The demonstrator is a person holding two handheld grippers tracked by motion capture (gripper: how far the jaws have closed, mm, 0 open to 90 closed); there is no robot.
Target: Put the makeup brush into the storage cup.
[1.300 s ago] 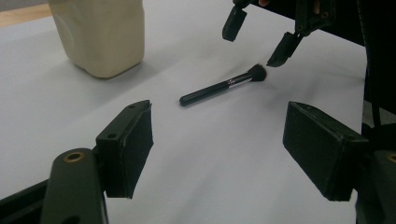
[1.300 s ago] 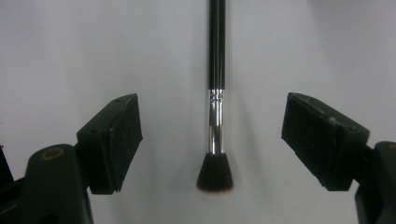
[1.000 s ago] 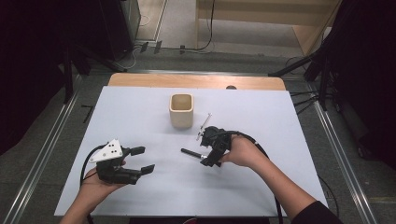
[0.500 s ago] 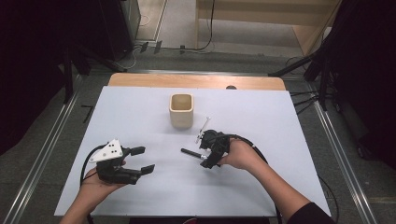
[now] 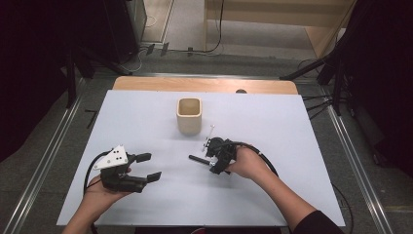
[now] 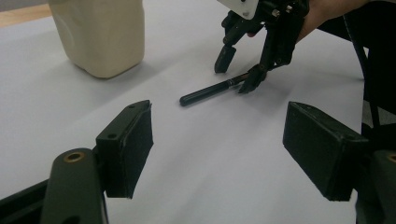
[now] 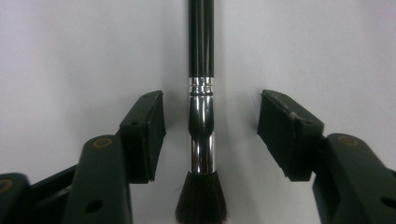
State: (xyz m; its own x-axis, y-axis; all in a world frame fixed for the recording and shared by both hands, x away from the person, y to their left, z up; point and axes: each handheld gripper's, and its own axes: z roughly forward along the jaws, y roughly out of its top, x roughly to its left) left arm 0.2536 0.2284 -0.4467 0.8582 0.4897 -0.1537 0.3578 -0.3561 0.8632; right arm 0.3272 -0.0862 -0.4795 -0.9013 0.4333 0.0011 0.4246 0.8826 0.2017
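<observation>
A black-handled makeup brush point(image 7: 201, 121) lies flat on the white table point(image 5: 292, 195), just in front of the beige square cup point(image 5: 189, 115) and a little toward the person's right. Its shiny metal ferrule sits midway between the jaws of the right gripper point(image 7: 210, 135), with the dark bristles pointing back toward the hand and the handle running away from it.

Those jaws stand apart on either side of the ferrule, touching nothing (clear gaps show on both sides in the right gripper view). In the left gripper view the same gripper is tipped steeply down, with one jaw tip near the brush at table level.

The step in hand looks like picking the brush up. To do it well, I would keep the gripper centred so both pads meet the ferrule together; a lopsided close would likely roll the round shaft sideways. The ferrule is slick, so closing slightly forward, where it meets the handle, may hold better, and the bristles should stay out of the pinch. The pads need to sit low enough to catch the shaft below its widest line.

The left gripper point(image 5: 146, 166) rests on the table well apart to the left, jaws spread wide and empty.
</observation>
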